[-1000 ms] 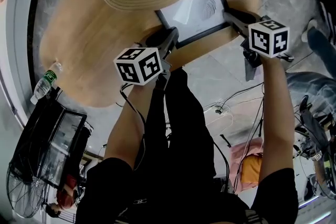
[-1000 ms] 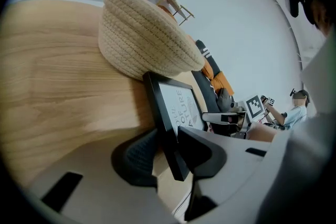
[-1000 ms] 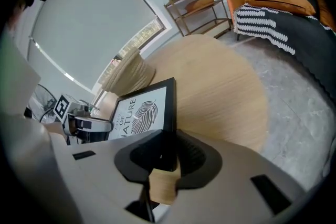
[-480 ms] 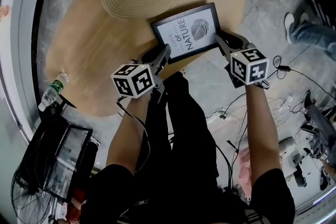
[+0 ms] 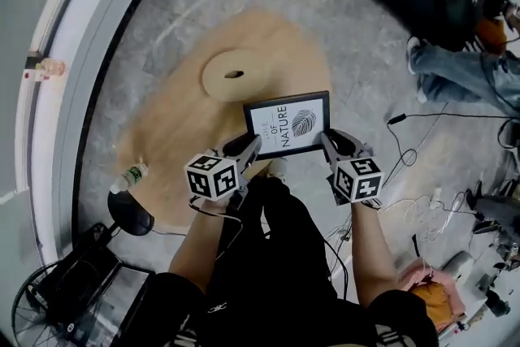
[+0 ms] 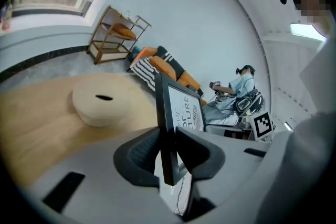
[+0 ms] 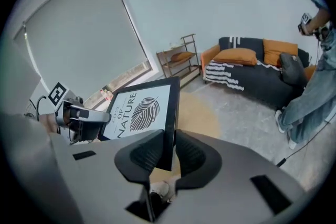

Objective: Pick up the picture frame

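Found the picture frame (image 5: 287, 124) edged in smooth black moulding, matt with a faint sheen, around a white, paper-like print. Noted pale grey matt plastic on the bodies of the left gripper (image 6: 168, 139) and the right gripper (image 7: 168, 140), and black pads (image 6: 140, 153) with fine ribbing, rubbery in look. Saw light wood, smooth and satin with soft grain, on the table (image 5: 175, 134); coiled pale rope, rough and matt, in the round basket (image 5: 231, 75); a mottled grey, stone-like finish on the floor (image 5: 357, 45); dark and orange cloth on the sofa (image 7: 252, 68).
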A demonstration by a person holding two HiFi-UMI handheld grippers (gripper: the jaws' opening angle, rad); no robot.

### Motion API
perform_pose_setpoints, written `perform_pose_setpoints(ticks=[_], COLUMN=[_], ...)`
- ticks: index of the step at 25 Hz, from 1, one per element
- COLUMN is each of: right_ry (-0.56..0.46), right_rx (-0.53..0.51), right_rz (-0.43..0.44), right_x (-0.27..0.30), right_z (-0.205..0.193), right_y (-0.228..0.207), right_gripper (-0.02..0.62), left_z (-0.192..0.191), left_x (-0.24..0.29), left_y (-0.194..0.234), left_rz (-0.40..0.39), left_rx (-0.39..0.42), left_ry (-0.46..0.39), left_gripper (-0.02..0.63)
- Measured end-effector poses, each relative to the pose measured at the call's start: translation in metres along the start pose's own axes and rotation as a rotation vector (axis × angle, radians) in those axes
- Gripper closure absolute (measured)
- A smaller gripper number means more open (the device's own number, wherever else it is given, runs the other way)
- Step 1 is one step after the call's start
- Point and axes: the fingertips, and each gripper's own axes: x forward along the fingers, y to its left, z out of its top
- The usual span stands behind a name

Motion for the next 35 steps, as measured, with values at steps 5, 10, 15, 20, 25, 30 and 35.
perform_pose_setpoints(ticks=[5, 10, 15, 20, 25, 30, 35], right_ry=[-0.074, -0.189, -0.381, -0.588, -0.691, -0.710, -0.710], right_rx=[-0.141, -0.231, -0.305, -0.403, -0.456, -0.463, -0.459], right_rz=[-0.120, -0.181, -0.175, -0.185, -0.192, -0.198, -0.206], right_x=[0.151, 0.254, 0.177, 0.125, 0.097, 0.094, 0.092], right_z=[-0.134, -0.195, -0.113, -0.085, -0.077, -0.077, -0.078], right_y=[-0.117, -0.187, -0.115, -0.064, -0.042, -0.040, -0.038], right_gripper=[0.506, 0.508, 0.508, 0.508, 0.509, 0.509, 0.509], left_z=[-0.128, -0.177, -0.101, -0.078, -0.075, -0.072, -0.073], left_x=[0.180, 0.288, 0.194, 0.133, 0.102, 0.096, 0.094], left_y=[0.142, 0.232, 0.171, 0.136, 0.115, 0.113, 0.111], left_rz=[-0.130, -0.176, -0.163, -0.168, -0.168, -0.152, -0.156], left_rx=[0.012, 0.071, 0.247, 0.400, 0.487, 0.509, 0.518], left_ry=[-0.078, -0.195, -0.343, -0.503, -0.605, -0.617, -0.610], left_gripper=[0.497, 0.495, 0.494, 0.491, 0.491, 0.491, 0.489])
